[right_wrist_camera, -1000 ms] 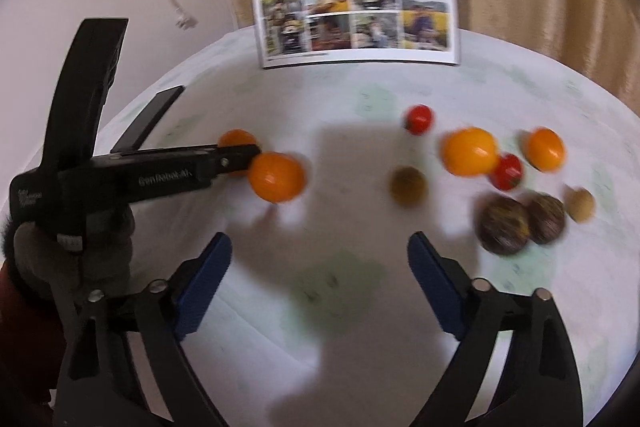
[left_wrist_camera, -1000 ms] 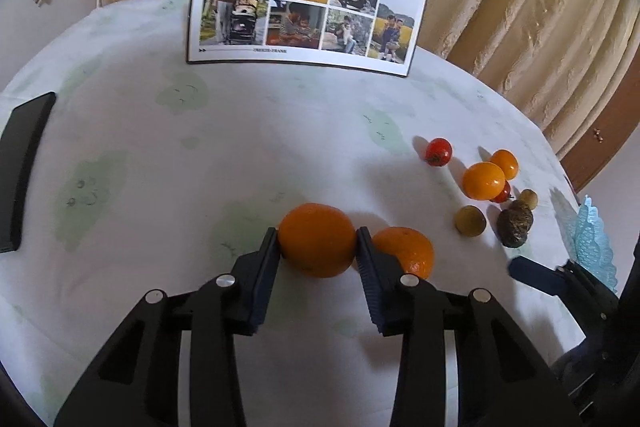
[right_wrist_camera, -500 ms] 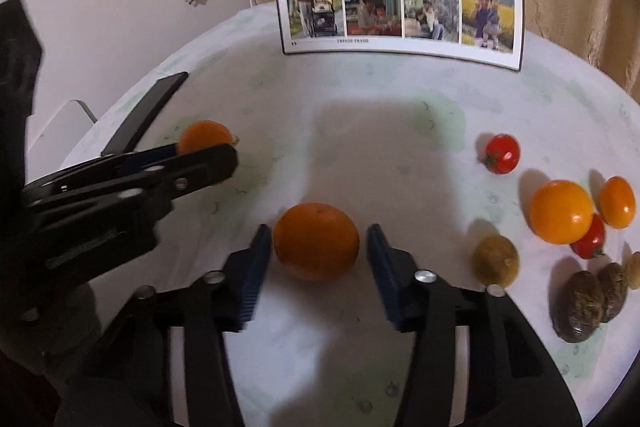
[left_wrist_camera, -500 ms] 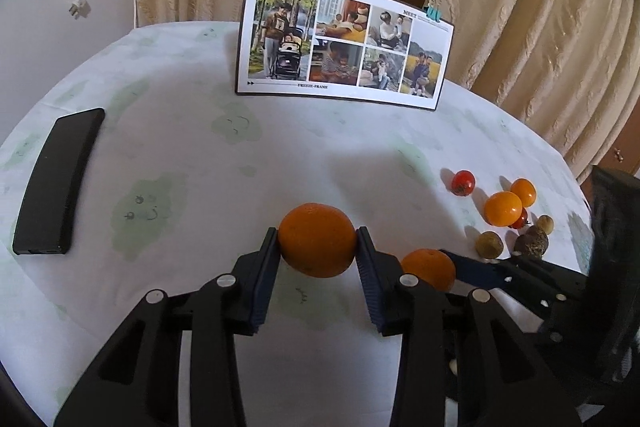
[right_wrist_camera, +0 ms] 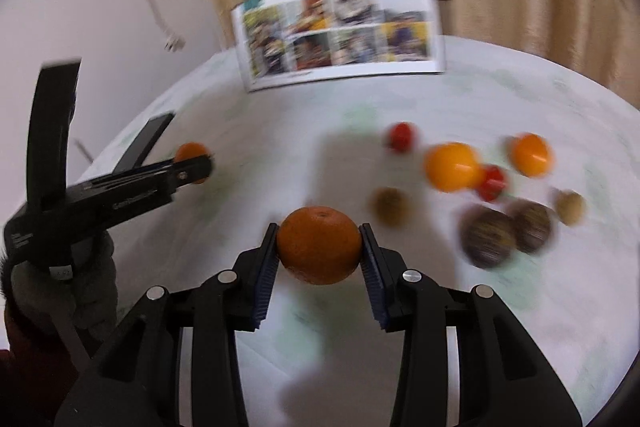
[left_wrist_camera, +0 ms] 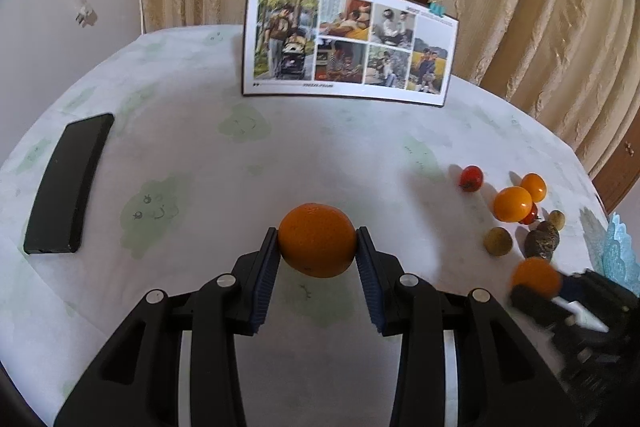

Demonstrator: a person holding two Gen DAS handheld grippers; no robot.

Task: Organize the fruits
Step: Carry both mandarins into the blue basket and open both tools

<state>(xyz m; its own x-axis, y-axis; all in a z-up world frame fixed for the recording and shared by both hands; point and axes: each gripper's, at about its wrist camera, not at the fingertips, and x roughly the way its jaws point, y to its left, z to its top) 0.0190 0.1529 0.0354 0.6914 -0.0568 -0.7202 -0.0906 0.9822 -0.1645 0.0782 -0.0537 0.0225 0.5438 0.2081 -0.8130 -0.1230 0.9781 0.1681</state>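
Note:
My left gripper is shut on an orange and holds it above the table. My right gripper is shut on a second orange, lifted off the table; that orange also shows in the left wrist view. The left gripper and its orange show at the left of the right wrist view. On the right of the table lie a red tomato, two orange-yellow fruits, small brown fruits and dark passion fruits.
A photo collage board stands at the back of the round white table. A black flat device lies at the left. A blue lacy object is at the right edge. Curtains hang behind.
My right gripper has closed on the second orange and lifted it toward the fruit group. My left gripper still holds its orange and has drawn back to the left.

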